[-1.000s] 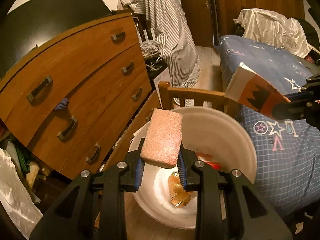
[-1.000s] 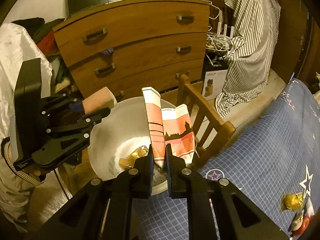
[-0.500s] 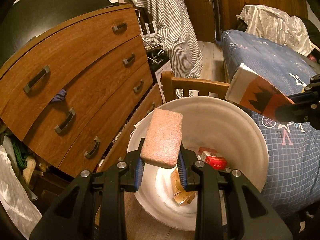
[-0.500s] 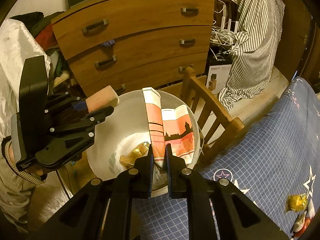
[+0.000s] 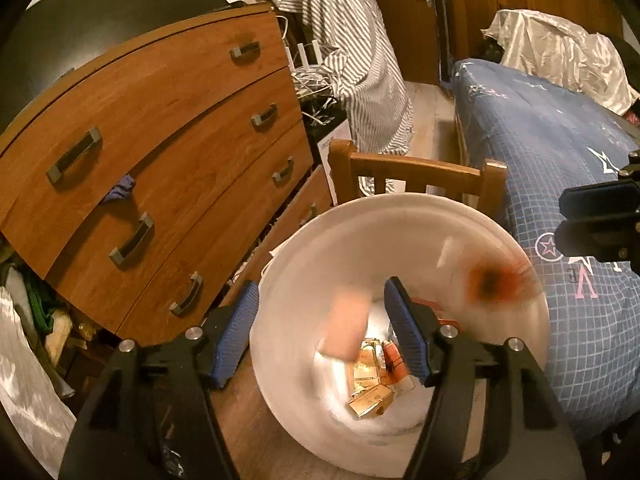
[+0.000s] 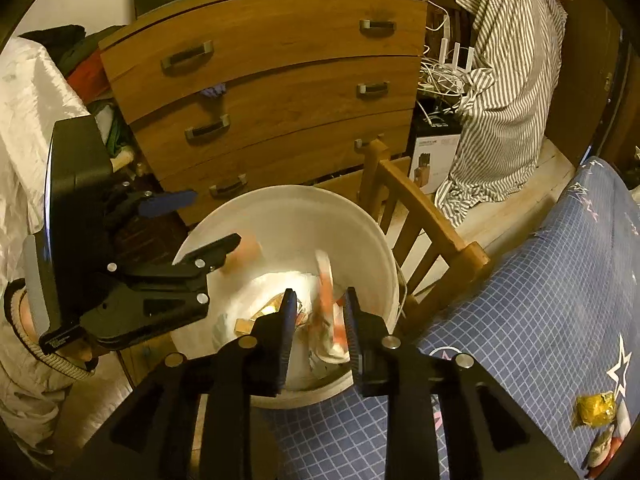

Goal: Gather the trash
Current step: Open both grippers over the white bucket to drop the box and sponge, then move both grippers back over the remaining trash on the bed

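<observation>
Trash is dropping right now: a pink, rough-faced sponge block (image 5: 347, 326) blurs downward between the left gripper's (image 5: 322, 334) blue ribbed pads, touching neither, and a folded white-and-orange carton (image 6: 329, 312) smears between the right gripper's (image 6: 319, 330) black fingers, also loose. Both sets of jaws have just been opening; the left stands wide, the right only a narrow gap, and neither grips anything. Below them sits the round white plastic bin (image 5: 404, 216), smooth-walled and glossy, with gold foil wrappers (image 5: 370, 400) and a small red box (image 5: 394, 354) already lying crumpled at the bottom. From the left wrist view the carton shows as an orange and dark streak (image 5: 496, 280) against the bin's far wall. Behind the bin stands a slatted wooden chair back (image 6: 420, 216), and beyond it a curved-front wood-grain dresser (image 6: 280, 80) with metal bar handles. To the right lies a blue checked bedspread (image 6: 540, 300) printed with stars, a scrap of gold foil (image 6: 594, 408) resting on it. A ribbed knit cuff (image 6: 28, 344) shows at the left gripper's handle.
</observation>
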`<state>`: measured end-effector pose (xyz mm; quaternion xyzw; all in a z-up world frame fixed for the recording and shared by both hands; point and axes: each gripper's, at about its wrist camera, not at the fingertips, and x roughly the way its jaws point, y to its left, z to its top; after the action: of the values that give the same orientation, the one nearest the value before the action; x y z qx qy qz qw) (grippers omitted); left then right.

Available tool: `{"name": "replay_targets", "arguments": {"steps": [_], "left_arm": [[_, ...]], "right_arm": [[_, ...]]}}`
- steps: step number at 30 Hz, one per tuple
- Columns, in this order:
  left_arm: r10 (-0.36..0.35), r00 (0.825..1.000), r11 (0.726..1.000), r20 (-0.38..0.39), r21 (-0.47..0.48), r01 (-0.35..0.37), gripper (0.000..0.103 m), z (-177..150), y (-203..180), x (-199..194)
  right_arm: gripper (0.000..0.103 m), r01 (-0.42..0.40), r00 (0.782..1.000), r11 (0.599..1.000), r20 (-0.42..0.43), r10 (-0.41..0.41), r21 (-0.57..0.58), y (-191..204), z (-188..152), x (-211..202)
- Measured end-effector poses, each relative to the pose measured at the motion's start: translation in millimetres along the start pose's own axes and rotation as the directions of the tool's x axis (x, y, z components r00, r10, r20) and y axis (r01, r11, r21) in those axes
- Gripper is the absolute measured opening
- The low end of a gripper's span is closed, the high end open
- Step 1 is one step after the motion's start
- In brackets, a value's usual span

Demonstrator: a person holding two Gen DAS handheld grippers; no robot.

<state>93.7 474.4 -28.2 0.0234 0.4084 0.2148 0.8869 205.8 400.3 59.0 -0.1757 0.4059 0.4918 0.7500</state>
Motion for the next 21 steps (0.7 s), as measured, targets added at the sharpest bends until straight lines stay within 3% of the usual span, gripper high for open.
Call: {"name": "replay_targets", "arguments": {"steps": [12, 21], "left_arm": [[0.056, 0.998, 0.998, 0.033, 0.026, -0.057, 0.063, 3, -11, -11], [0.124, 0.983, 0.991, 0.135, 0.030, -0.130, 0.068, 4, -35, -49]], "right_arm": [[0.025, 0.017, 1.000, 1.000, 0.012, -0.017, 0.023, -14, -10, -7], [0.025, 0.079, 0.989, 0.997, 0.129, -0.078, 0.000, -10, -33, -40]]}}
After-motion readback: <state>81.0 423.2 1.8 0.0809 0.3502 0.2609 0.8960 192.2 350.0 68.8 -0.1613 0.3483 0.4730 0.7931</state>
